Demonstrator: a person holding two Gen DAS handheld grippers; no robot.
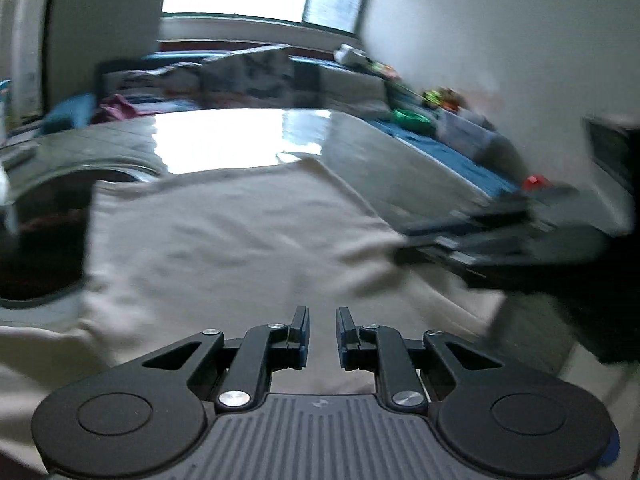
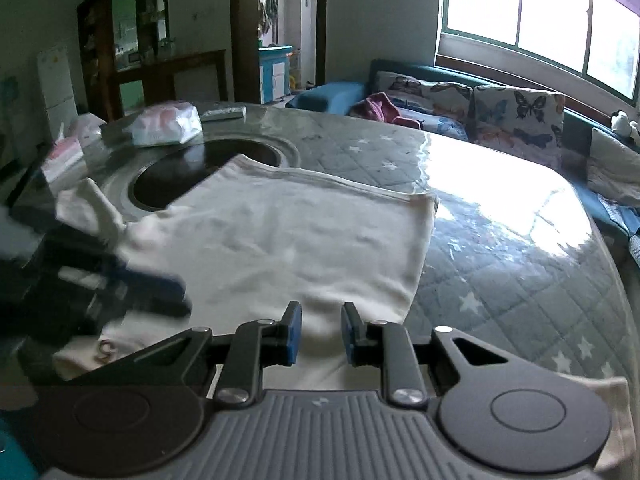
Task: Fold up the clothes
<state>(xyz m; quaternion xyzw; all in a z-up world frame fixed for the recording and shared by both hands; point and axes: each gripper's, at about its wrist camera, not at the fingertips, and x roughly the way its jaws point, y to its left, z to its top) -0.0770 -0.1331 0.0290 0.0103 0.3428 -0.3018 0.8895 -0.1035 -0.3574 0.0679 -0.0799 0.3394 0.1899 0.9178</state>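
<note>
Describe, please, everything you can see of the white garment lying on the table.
The white garment is a soft, knit-looking cream top, spread mostly flat with light wrinkles on the quilted star-patterned table cover. A ribbed hem runs along its far edge, and one corner overlaps the round dark recess in the table. At its left side a strip of fabric sticks up by the blurred left claw. A small metal ring sits near its front edge.

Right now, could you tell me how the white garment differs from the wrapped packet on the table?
The garment lies spread flat and covers much of the table; the packet is small and puffy. The garment is matte cloth, the packet glossy wrap. Both are whitish.
</note>
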